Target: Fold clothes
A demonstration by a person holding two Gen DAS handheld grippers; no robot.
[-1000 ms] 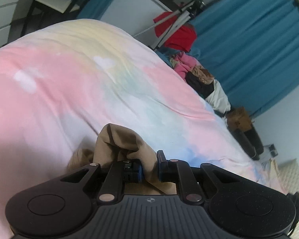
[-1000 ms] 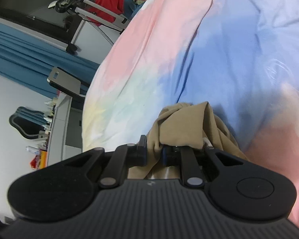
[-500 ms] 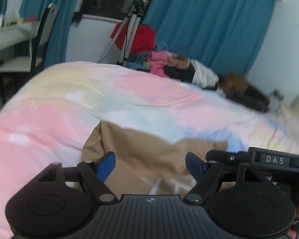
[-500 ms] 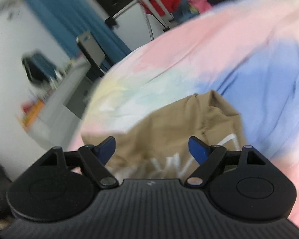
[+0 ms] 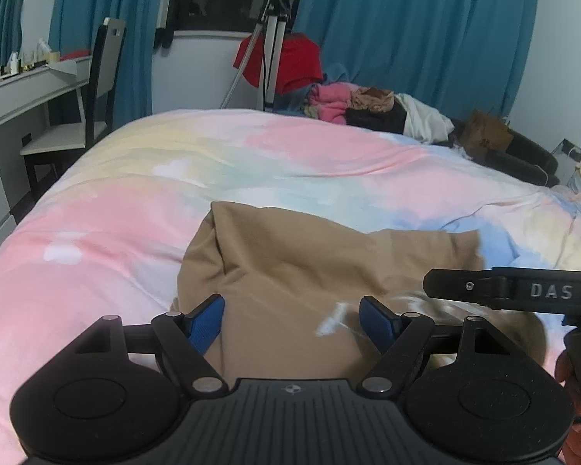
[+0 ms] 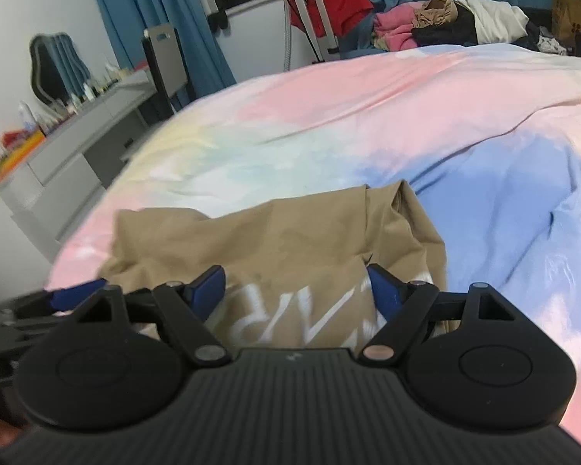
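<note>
Tan shirt [image 5: 306,263] lies on the bed [image 5: 135,201], lower centre of both wrist views, directly ahead of and below both tools. Long axis runs left to right across the frames. Left tool [image 5: 292,319] and right tool [image 6: 296,285] both released, blue pads spread, nothing gripped. Neither is clearly nearer; the right tool's arm shows at right edge of the left view.

We see a tan garment [image 5: 313,263] of soft matt cloth (white print, blurred, perhaps glossy) on a smooth pastel cotton-like duvet [image 5: 143,201]; gripper bodies look matt black plastic.
</note>
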